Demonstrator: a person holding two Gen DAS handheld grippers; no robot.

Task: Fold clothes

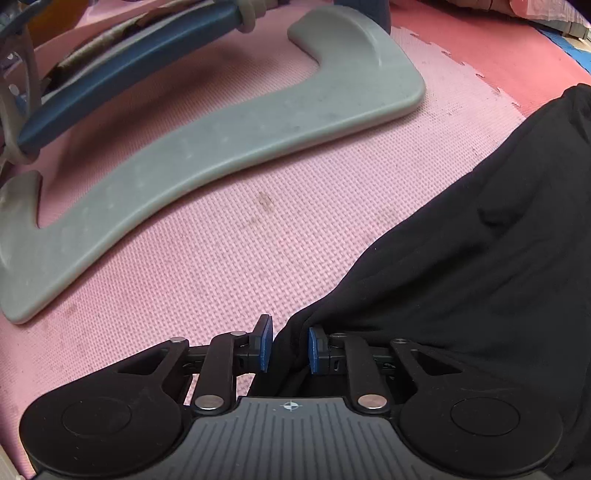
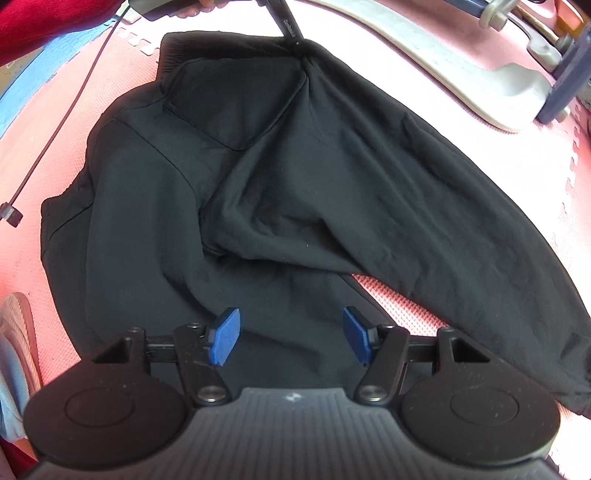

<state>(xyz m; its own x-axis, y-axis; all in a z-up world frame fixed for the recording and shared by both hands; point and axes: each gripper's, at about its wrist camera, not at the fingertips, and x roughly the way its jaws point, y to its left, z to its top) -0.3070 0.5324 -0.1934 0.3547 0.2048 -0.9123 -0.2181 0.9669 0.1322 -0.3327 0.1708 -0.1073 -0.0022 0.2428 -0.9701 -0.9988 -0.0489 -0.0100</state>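
Note:
A black garment (image 2: pixel 295 166) lies spread on the pink foam mat (image 2: pixel 380 306), with one part pulled up and folded over its middle. In the left wrist view the black garment (image 1: pixel 461 258) fills the right side, and my left gripper (image 1: pixel 291 349) is shut on a bunched edge of it between the blue pads (image 1: pixel 266 347). The right wrist view shows that same left gripper (image 2: pixel 291 31) at the far top, holding the lifted edge. My right gripper (image 2: pixel 291 339) hovers over the near part of the garment, open, its blue pads (image 2: pixel 225 341) wide apart with nothing gripped.
A grey curved plastic base (image 1: pixel 221 147) and a blue padded tube (image 1: pixel 122 74) lie on the mat (image 1: pixel 258 229) left of the garment. A dark cable (image 2: pixel 55 129) with a plug (image 2: pixel 11 216) runs down the left. A red sleeve (image 2: pixel 37 22) and a shoe (image 2: pixel 14 314) sit at the left edge.

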